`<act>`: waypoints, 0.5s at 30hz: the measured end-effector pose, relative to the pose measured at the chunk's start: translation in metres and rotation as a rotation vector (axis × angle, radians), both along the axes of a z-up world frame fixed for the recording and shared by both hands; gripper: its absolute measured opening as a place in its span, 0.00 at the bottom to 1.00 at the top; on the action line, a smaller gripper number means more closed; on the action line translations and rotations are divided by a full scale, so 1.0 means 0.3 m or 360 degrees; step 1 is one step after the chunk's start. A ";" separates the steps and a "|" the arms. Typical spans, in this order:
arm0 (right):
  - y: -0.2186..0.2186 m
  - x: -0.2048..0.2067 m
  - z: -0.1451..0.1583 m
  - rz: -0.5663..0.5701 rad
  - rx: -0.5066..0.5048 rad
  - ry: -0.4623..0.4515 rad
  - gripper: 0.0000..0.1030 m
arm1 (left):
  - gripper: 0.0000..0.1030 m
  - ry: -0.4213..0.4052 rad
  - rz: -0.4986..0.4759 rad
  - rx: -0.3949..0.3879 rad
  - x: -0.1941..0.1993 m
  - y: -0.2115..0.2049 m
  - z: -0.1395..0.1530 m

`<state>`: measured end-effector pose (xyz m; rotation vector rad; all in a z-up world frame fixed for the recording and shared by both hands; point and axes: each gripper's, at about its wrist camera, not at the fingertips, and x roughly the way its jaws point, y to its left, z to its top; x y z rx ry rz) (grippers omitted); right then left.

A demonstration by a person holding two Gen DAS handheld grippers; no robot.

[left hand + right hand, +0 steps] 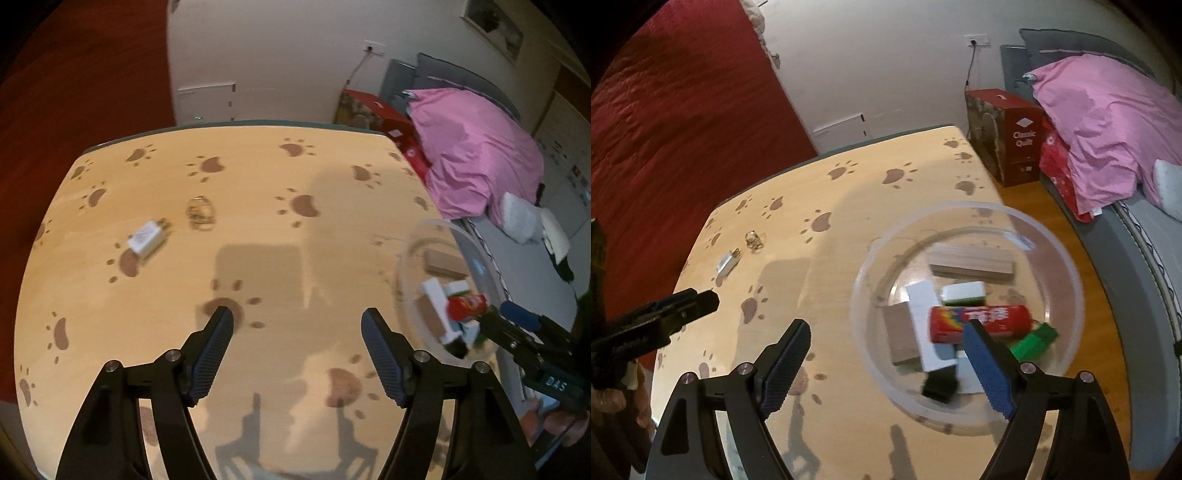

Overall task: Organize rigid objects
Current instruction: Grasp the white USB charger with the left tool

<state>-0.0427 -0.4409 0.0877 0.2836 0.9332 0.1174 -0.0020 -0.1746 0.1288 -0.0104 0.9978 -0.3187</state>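
Warm, fairly dim indoor light falls from above and behind, throwing soft grey shadows of both grippers onto the table. Both views bulge with fisheye curving, and their corners go black. Motion blur smears the clear bowl and the things inside it, and faint glare streaks its rim.

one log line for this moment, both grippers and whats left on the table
left gripper: open, empty | right gripper: open, empty | bowl: holds blocks | left out: white charger, ring bundle
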 end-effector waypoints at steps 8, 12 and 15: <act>0.104 0.037 -0.016 0.0051 -0.0015 0.0034 0.85 | 0.72 0.0069 0.0157 -0.0009 0.103 0.175 -0.061; 0.154 0.062 -0.021 0.0063 -0.0026 0.0048 0.85 | 0.72 0.0089 0.0207 -0.0006 0.170 0.252 -0.090; 0.189 0.079 -0.028 0.0067 -0.0035 0.0061 0.85 | 0.72 0.0110 0.0242 -0.0015 0.230 0.305 -0.117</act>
